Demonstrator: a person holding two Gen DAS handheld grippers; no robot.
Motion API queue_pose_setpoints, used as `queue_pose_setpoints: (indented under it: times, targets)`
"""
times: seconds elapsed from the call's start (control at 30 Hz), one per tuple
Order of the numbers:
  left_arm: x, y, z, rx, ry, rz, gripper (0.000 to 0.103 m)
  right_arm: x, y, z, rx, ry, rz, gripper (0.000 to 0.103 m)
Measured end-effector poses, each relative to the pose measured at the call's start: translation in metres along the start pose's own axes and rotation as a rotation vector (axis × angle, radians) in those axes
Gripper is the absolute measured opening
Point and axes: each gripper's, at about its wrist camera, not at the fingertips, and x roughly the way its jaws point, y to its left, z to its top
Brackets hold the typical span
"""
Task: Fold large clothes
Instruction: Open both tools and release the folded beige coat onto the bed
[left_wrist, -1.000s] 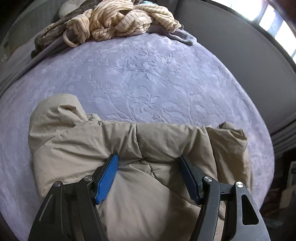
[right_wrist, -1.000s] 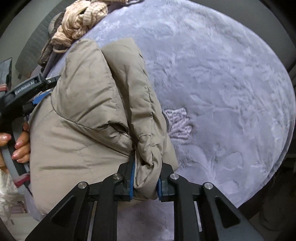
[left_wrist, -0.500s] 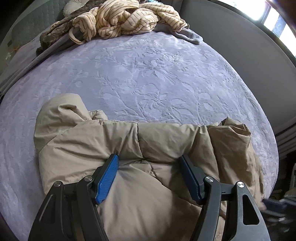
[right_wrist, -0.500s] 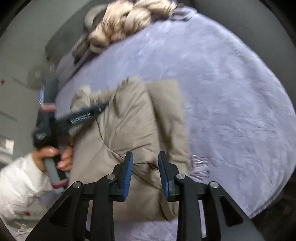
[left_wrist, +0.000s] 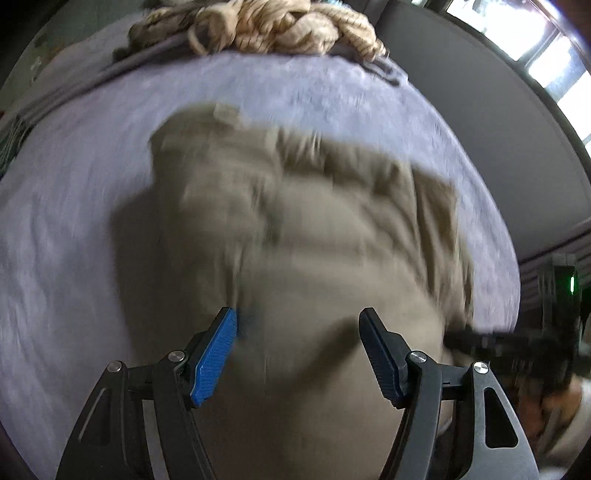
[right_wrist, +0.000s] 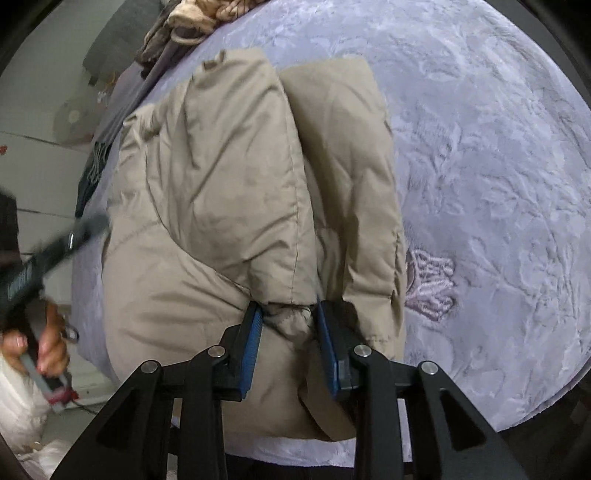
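Observation:
A puffy beige jacket (right_wrist: 221, 184) lies folded into a bundle on the lilac bed cover (right_wrist: 498, 184). My right gripper (right_wrist: 290, 314) stands over the bundle's near edge. A bunched fold of the jacket sits between its blue pads, which are parted, and I see no squeeze on it. The left wrist view is blurred by motion. There my left gripper (left_wrist: 299, 325) hangs wide open above the jacket (left_wrist: 295, 240) with nothing between its pads. Its black body (right_wrist: 55, 251) shows blurred at the left of the right wrist view, off the jacket and held by a hand (right_wrist: 51, 343).
A heap of cream striped and dark clothes (left_wrist: 266, 26) lies at the far end of the bed. A grey wall (left_wrist: 480, 129) and a bright window (left_wrist: 554, 55) stand on the right. An embroidered patch (right_wrist: 430, 280) marks the cover beside the jacket. The floor lies beyond the bed's left edge.
My left gripper came up off the jacket and pulled back fast, still open. My right gripper let go of the fold, swung away, then came back over it with wider jaws.

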Motion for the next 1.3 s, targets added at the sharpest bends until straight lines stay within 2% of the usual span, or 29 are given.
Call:
queue_pose_setpoints:
  times: [0.03, 0.1, 0.2, 0.27, 0.47, 0.63, 0.73, 0.87, 1.0, 1.03, 1.07, 1.1, 1.23, 1.27, 1.3]
  targets:
    - [0.001, 0.002, -0.014, -0.016, 0.011, 0.007, 0.070, 0.002, 0.001, -0.003, -0.005, 0.009, 0.003, 0.032]
    - [0.003, 0.009, -0.031, -0.078, 0.028, 0.002, 0.083, 0.007, -0.001, -0.007, -0.007, 0.028, 0.013, 0.032]
    - [0.012, 0.020, -0.052, -0.172, 0.057, -0.024, 0.085, 0.017, -0.002, -0.009, -0.008, 0.060, 0.025, 0.032]
    - [0.014, 0.023, -0.061, -0.196, 0.071, -0.026, 0.085, 0.023, -0.001, -0.012, -0.028, 0.072, 0.017, 0.032]
    - [0.003, 0.019, -0.067, -0.133, 0.066, 0.007, 0.085, 0.033, 0.007, 0.001, -0.026, 0.088, -0.010, 0.032]
    - [-0.007, 0.025, -0.072, -0.125, 0.055, -0.005, 0.085, 0.017, 0.021, 0.000, 0.011, 0.031, -0.060, 0.035]
    - [-0.016, 0.030, -0.076, -0.124, 0.045, 0.000, 0.085, 0.004, 0.027, -0.004, 0.026, -0.009, -0.097, 0.041]
    - [-0.029, 0.037, -0.087, -0.089, 0.035, 0.039, 0.085, -0.007, 0.037, -0.012, 0.041, -0.066, -0.134, 0.045]
    - [-0.039, 0.045, -0.090, -0.081, 0.021, 0.055, 0.085, -0.019, 0.045, -0.023, 0.071, -0.119, -0.158, 0.058]
    - [-0.041, 0.048, -0.091, -0.083, 0.017, 0.062, 0.086, -0.023, 0.048, -0.025, 0.077, -0.132, -0.161, 0.059]
    - [-0.042, 0.050, -0.092, -0.086, 0.017, 0.066, 0.100, -0.025, 0.050, -0.028, 0.080, -0.141, -0.165, 0.059]
    - [-0.042, 0.054, -0.093, -0.090, 0.016, 0.069, 0.103, -0.028, 0.049, -0.028, 0.083, -0.148, -0.170, 0.060]
    - [-0.045, 0.060, -0.091, -0.098, 0.004, 0.058, 0.103, -0.043, 0.053, -0.035, 0.087, -0.166, -0.180, 0.060]
    - [-0.044, 0.061, -0.089, -0.104, 0.005, 0.058, 0.103, -0.043, 0.054, -0.033, 0.084, -0.167, -0.183, 0.063]
    - [-0.043, 0.062, -0.088, -0.109, 0.006, 0.057, 0.103, -0.044, 0.056, -0.031, 0.081, -0.165, -0.185, 0.071]
